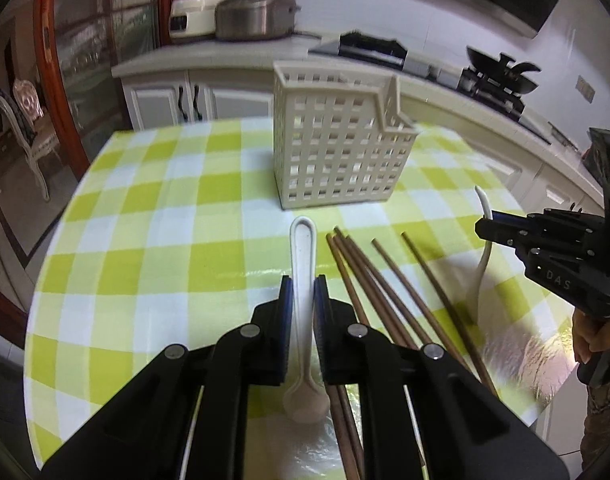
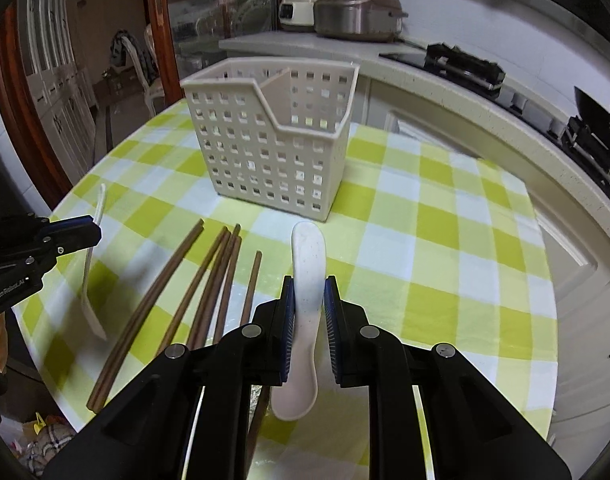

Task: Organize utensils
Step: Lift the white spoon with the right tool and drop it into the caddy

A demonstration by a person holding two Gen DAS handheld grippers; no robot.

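My left gripper [image 1: 303, 285] is shut on a narrow white spoon [image 1: 302, 246]; its handle points ahead and its bowl hangs near the camera. My right gripper [image 2: 309, 285] is shut on a wider white spoon [image 2: 308, 252], held the same way. Both spoons are lifted off the checked cloth. Several brown chopsticks [image 1: 369, 280] [image 2: 209, 288] lie loose on the table between the two grippers. A beige perforated utensil basket [image 1: 337, 144] [image 2: 273, 140] with a divider stands upright farther back. Each view shows the other gripper [image 1: 481, 230] [image 2: 97, 234] at its edge with its spoon [image 1: 480, 276] [image 2: 89, 292].
The round table [image 1: 145, 216] carries a green and white checked cloth, with bare cloth on both sides of the basket. A kitchen counter [image 2: 445, 80] with cookers and a stove curves behind it. A hand [image 1: 593, 332] grips the right tool. A chair [image 1: 21, 128] stands far left.
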